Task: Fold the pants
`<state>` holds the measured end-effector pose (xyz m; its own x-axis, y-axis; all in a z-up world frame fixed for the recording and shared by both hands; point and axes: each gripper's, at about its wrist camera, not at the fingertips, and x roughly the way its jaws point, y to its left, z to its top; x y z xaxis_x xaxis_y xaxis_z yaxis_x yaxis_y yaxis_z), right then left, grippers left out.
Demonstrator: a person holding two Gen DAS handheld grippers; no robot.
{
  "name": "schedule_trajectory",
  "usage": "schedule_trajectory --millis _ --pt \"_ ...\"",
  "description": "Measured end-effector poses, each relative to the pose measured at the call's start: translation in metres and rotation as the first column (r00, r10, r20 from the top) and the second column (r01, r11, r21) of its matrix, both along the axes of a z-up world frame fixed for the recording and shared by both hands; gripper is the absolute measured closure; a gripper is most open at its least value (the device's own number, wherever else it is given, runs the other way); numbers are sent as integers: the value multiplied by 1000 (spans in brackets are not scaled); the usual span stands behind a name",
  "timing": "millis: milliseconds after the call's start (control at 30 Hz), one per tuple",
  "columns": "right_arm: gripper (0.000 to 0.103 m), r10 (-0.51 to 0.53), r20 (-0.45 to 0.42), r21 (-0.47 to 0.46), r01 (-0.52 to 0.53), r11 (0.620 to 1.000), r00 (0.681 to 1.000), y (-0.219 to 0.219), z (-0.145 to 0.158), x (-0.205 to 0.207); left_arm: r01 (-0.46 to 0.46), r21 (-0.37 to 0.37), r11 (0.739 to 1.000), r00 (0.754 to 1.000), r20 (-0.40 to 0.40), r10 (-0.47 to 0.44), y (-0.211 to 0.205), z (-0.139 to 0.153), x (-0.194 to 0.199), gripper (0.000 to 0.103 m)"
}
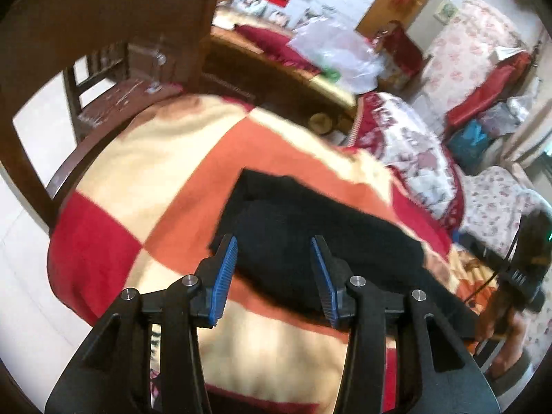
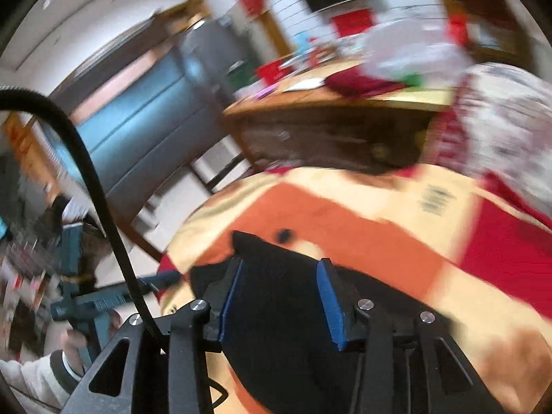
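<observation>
Black pants [image 1: 310,241] lie folded in a compact block on a blanket of red, orange and cream squares [image 1: 172,214]. My left gripper [image 1: 275,241] hovers over the near edge of the pants, its blue pads [image 1: 224,276] apart and nothing pinched between them. In the right wrist view the pants [image 2: 276,310] fill the space under my right gripper [image 2: 283,262], whose blue pads [image 2: 329,303] also stand apart with no cloth clamped. The picture there is blurred. A hand [image 2: 74,345] holds the teal left gripper at the far left.
A wooden chair [image 1: 103,79] stands past the blanket's far left edge. A low wooden table [image 1: 276,69] with plastic bags and red cloth is behind. A floral quilt [image 1: 414,158] lies to the right. A black cable [image 2: 86,172] arcs across the right wrist view.
</observation>
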<state>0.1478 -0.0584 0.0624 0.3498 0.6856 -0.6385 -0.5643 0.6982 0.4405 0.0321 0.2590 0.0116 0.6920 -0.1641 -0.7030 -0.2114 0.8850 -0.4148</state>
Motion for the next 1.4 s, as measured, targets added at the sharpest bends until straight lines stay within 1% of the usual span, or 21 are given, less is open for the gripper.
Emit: schedule_trajectory --millis 67,133,200,267,333,400,467,567,633,700,800,867,900,1033,1100,1167,1200,1300,1333,1367,1400 --pt "60 -98 8 -37 98 994 995 -48 1 -13 32 1 1000 999 22 -32 -13 9 -1 61" --pt "60 -224 15 -79 224 971 975 -109 4 -26 74 2 997 997 34 -74 -30 17 3 61" --pt "59 -339 -4 -114 336 935 941 -167 5 -42 115 5 993 992 46 -115 -49 23 6 61" --pt "57 -430 -32 -173 419 892 902 -207 4 -52 174 4 985 983 51 -174 -73 28 11 61" --pt "56 -489 -71 -185 470 863 869 -248 1 -67 228 -1 974 973 46 -228 -98 30 17 61" --pt "56 -513 -107 -203 487 850 852 -271 -4 -77 277 -6 961 960 33 -276 -124 27 24 61" --pt "56 -505 -119 -227 472 852 855 -280 -12 -83 327 -23 945 945 12 -327 -150 23 32 61" --pt "56 -452 -156 -243 409 879 878 -271 -33 -82 396 -43 917 918 -17 -397 -189 14 41 61" --pt "56 -439 -182 -280 382 881 880 -263 -53 -82 431 -37 902 901 -30 -432 -209 11 43 61" --pt "57 -450 -205 -320 375 870 869 -265 -74 -79 462 -36 886 886 -38 -463 -225 8 44 61" --pt "56 -480 -270 -307 398 865 835 -282 -90 -80 504 -39 863 861 -55 -506 -247 3 47 61" --pt "57 -489 -284 -281 416 865 825 -290 -87 -82 523 -47 851 848 -66 -525 -257 -1 50 61" --pt "57 -490 -277 -267 423 866 827 -292 -82 -83 531 -51 846 843 -67 -533 -262 -2 51 61" --pt "57 -509 -205 -231 464 855 836 -300 -54 -81 549 -56 834 831 -65 -552 -274 -4 56 61" --pt "56 -517 -158 -292 460 839 841 -300 -47 -74 551 -65 832 829 -71 -555 -274 -6 58 61" --pt "56 -513 -129 -359 442 822 849 -298 -50 -63 552 -57 832 828 -84 -555 -274 -9 60 61" --pt "56 -505 -132 -369 430 824 853 -297 -55 -58 552 -51 832 828 -88 -554 -273 -10 60 61" --pt "56 -487 -195 -382 392 837 851 -299 -76 -44 546 -39 837 833 -86 -547 -265 -10 64 61" --pt "59 -485 -202 -387 386 837 851 -298 -80 -43 537 -33 843 839 -88 -537 -260 -10 66 61" --pt "75 -478 -207 -387 378 841 853 -298 -84 -42 526 -27 850 845 -93 -526 -255 -11 68 61" --pt "81 -477 -198 -395 376 838 856 -297 -85 -42 514 -24 857 852 -99 -514 -249 -12 70 61"
